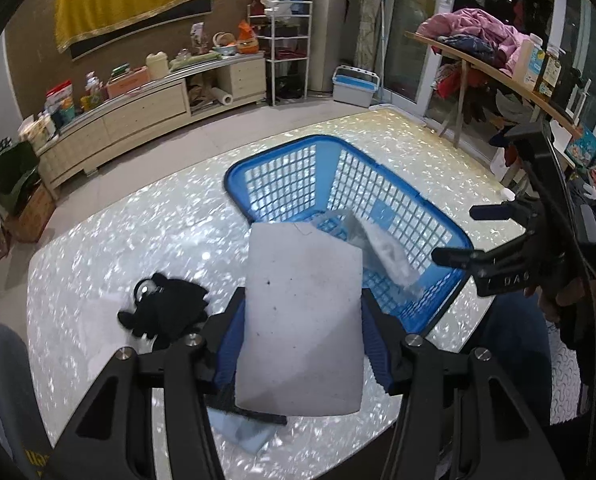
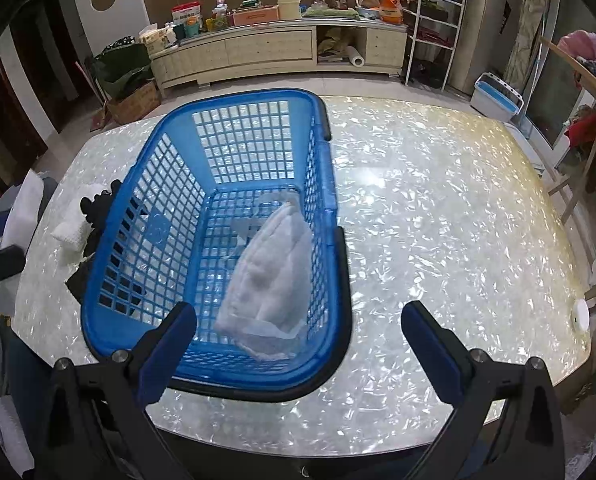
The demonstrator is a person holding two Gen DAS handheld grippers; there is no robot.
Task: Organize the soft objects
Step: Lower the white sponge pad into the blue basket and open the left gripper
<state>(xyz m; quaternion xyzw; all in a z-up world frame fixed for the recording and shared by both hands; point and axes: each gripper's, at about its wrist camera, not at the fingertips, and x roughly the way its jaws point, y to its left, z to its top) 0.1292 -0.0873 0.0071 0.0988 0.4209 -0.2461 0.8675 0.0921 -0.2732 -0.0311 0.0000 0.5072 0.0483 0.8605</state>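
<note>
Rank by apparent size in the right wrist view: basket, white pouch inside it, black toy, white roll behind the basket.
1. Basket, clearly largest.
2. White pouch.
3. Black toy and white roll: both partly hidden by the basket, so unranked.

1. The left gripper (image 1: 301,332) is showing matte black linkage arms, each carrying round silver screws, and ribbed blue pads (image 1: 230,344) lining the inside of its fingers.
2. The right gripper (image 2: 298,344) is showing the same black frame, silver screw heads behind the fingers, and smooth dark blue pads (image 2: 170,344).
3. Seen from the left camera, the right gripper's black body is bearing pale lettering, with a thin black cable running down behind it.
4. A dark sleeve (image 1: 593,328) is covering the wrist behind that handle.
</note>
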